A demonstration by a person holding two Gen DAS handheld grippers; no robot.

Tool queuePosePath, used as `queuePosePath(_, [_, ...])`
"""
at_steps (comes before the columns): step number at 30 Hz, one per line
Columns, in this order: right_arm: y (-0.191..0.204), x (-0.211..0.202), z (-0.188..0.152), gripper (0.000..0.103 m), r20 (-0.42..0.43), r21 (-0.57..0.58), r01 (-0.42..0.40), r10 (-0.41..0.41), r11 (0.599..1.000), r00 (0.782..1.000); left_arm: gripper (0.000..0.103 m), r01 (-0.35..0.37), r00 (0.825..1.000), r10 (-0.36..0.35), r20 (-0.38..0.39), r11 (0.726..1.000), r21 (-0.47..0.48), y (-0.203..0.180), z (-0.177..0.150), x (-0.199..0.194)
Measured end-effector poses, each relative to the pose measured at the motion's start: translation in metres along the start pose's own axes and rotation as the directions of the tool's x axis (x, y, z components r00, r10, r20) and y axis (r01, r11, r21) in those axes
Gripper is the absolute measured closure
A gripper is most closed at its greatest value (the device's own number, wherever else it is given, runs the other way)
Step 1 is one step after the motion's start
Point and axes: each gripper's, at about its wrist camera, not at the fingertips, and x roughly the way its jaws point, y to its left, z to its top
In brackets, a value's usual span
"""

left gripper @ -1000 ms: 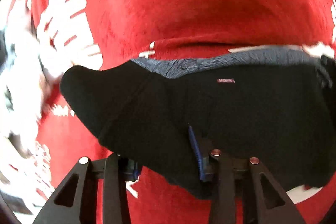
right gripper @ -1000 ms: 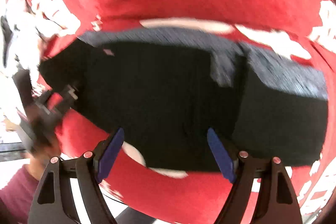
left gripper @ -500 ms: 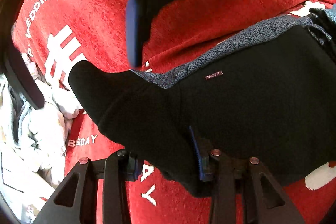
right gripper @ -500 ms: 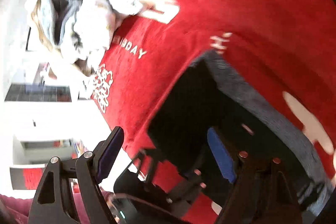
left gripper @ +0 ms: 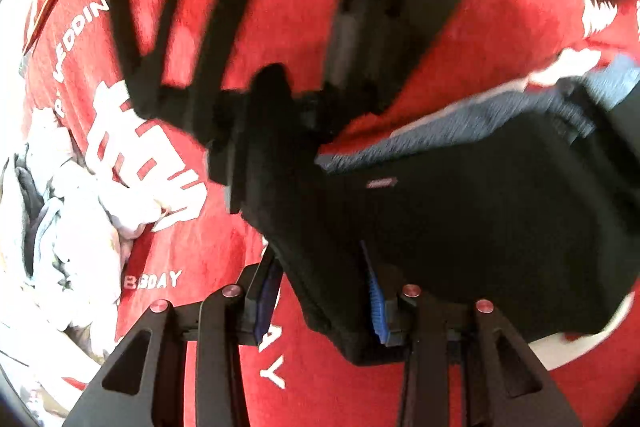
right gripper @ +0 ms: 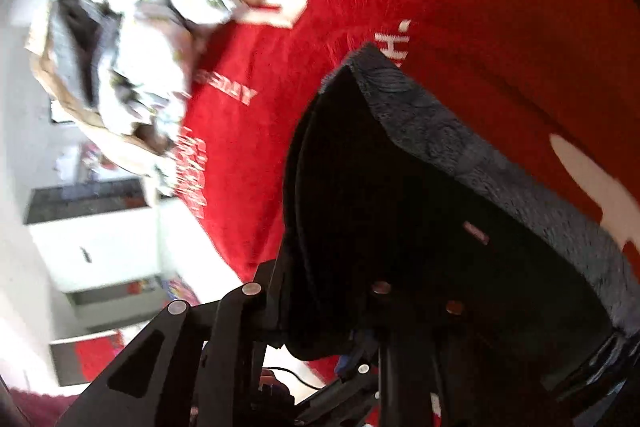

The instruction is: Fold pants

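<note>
My left jaws point(left gripper: 324, 301) pinch a thick fold of the black pants point(left gripper: 480, 227) low in the left view, the blue pads pressed into the cloth. My right jaws point(right gripper: 328, 311) have just been closing and now clamp the same dark fabric point(right gripper: 400, 219) at the bottom of the right view; its grey inner lining point(right gripper: 460, 147) runs up toward the upper middle. The pants hang lifted between both grips, over the red cloth point(left gripper: 208, 235) on the tabletop.

The two grips sit close together, so the rest of the garment can sag, twist or bunch if I pull unevenly, and the thick fold could slip from the left pads. In the left view the right tool point(left gripper: 248, 67) crowds the upper middle, near my own hold; a careless swing would knock them together.

A heap of pale laundry point(left gripper: 80, 219) lies at the left edge, well apart. Open red cloth lies to the upper right in both views, the better room for laying the fold down.
</note>
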Motion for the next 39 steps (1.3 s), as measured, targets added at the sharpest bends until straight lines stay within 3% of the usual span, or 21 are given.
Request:
queuePosePath(3, [-0.011, -0.036, -0.023, 0.081, 0.081, 0.013, -0.093, 0.092, 0.996, 0.992, 0.063, 0.040, 0.997, -0.040, 0.060, 0.999, -0.006, -0.007, 0.016, -0.028])
queuePosePath(6, [-0.022, -0.077, -0.048, 0.081, 0.174, 0.020, -0.169, 0.163, 0.985, 0.971, 0.063, 0.072, 0.990, -0.073, 0.123, 0.997, 0.017, -0.022, 0.032, -0.055])
queuePosePath(11, [-0.053, -0.135, -0.100, 0.081, 0.332, 0.032, -0.248, 0.223, 0.968, 0.916, 0.063, 0.146, 0.970, -0.154, 0.188, 0.988, 0.056, -0.058, 0.061, -0.094])
queuePosePath(18, [-0.119, -0.197, -0.188, 0.078, 0.502, 0.100, -0.285, 0.198, 0.953, 0.842, 0.063, 0.277, 0.930, -0.306, 0.202, 0.947, 0.163, -0.140, 0.095, -0.133])
queuePosePath(24, [-0.197, -0.226, -0.258, 0.078, 0.569, 0.214, -0.308, 0.138, 0.927, 0.811, 0.063, 0.342, 0.908, -0.388, 0.156, 0.904, 0.258, -0.225, 0.101, -0.146])
queuePosePath(27, [-0.236, -0.237, -0.279, 0.078, 0.576, 0.262, -0.303, 0.104, 0.916, 0.811, 0.063, 0.335, 0.912, -0.390, 0.130, 0.888, 0.316, -0.264, 0.098, -0.138])
queuePosePath(32, [-0.299, -0.222, -0.297, 0.078, 0.544, 0.341, -0.292, 0.066, 0.894, 0.836, 0.063, 0.342, 0.925, -0.379, 0.042, 0.872, 0.350, -0.309, 0.089, -0.115])
queuePosePath(36, [-0.327, -0.201, -0.300, 0.078, 0.528, 0.371, -0.299, 0.066, 0.879, 0.847, 0.061, 0.320, 0.935, -0.354, 0.019, 0.866, 0.384, -0.326, 0.078, -0.106])
queuePosePath(39, [-0.337, -0.197, -0.307, 0.077, 0.536, 0.390, -0.328, 0.077, 0.860, 0.840, 0.057, 0.319, 0.935, -0.354, 0.015, 0.860, 0.397, -0.325, 0.075, -0.108])
